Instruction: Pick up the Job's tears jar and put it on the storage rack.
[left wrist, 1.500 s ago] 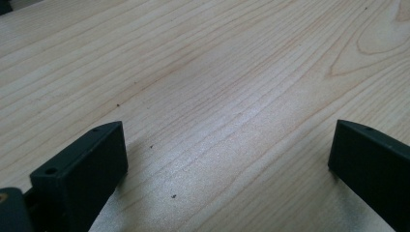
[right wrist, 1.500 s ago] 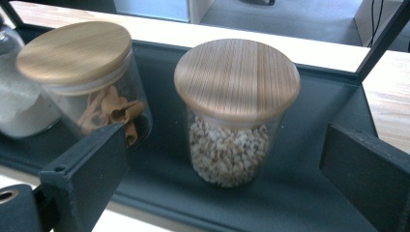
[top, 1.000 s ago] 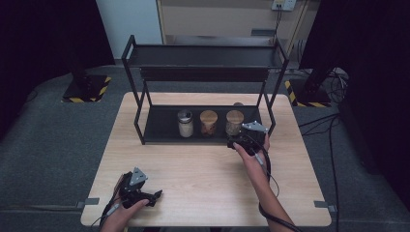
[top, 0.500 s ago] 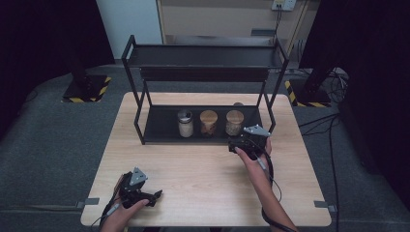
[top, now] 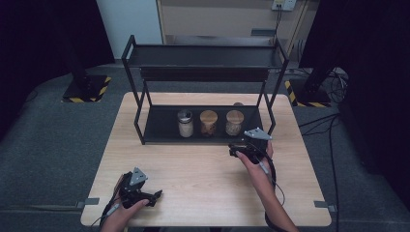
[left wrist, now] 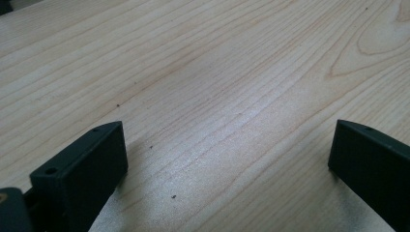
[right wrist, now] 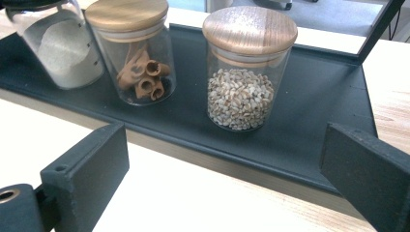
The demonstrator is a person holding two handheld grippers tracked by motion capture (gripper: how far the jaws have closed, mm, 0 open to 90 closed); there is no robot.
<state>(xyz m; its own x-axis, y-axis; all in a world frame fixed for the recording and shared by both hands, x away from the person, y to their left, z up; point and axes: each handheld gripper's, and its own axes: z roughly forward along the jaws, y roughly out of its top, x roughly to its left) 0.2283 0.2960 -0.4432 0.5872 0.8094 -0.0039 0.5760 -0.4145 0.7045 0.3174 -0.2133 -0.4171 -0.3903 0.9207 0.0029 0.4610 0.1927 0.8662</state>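
The table (top: 203, 183) is pale wood with a smooth, faintly satin finish, its grain lines plain in the left gripper view. The rack (top: 203, 72) near the far edge looks like matt black metal, and its lower tray (right wrist: 314, 101) has a dull dark surface. The three jars are clear, glossy glass: the grain jar (right wrist: 241, 92) and the cinnamon jar (right wrist: 140, 63) carry smooth light wooden lids, the powder jar (right wrist: 63, 43) a dark one. Each hand-held gripper, right (right wrist: 222, 169) and left (left wrist: 227, 159), has matt black jaws that look like plastic.
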